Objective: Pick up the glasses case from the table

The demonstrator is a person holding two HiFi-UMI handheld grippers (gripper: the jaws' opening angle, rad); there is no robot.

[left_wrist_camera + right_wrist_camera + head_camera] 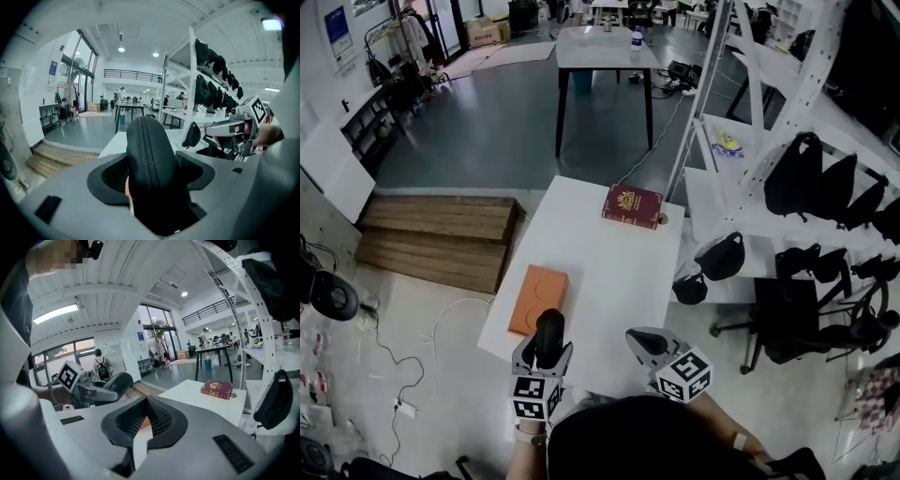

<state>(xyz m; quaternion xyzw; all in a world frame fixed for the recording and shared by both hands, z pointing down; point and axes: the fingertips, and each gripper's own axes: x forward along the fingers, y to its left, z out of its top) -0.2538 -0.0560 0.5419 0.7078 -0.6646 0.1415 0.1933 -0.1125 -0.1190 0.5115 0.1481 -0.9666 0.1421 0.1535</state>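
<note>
The black zip-up glasses case (149,157) sits upright between the jaws of my left gripper (151,187), which is shut on it. In the head view the glasses case (549,334) is held just above the near edge of the white table (619,281), sticking up out of the left gripper (544,358). My right gripper (641,341) hovers beside it to the right over the same edge. Its jaws meet at the tips with nothing in them, as the right gripper (147,414) shows in its own view. That view also catches the held glasses case (114,383) at left.
An orange flat box (538,298) lies on the table's left side just ahead of the left gripper. A dark red book (632,205) rests at the far right corner. A white rack with black bags (797,178) stands right of the table; wooden pallets (441,239) lie left.
</note>
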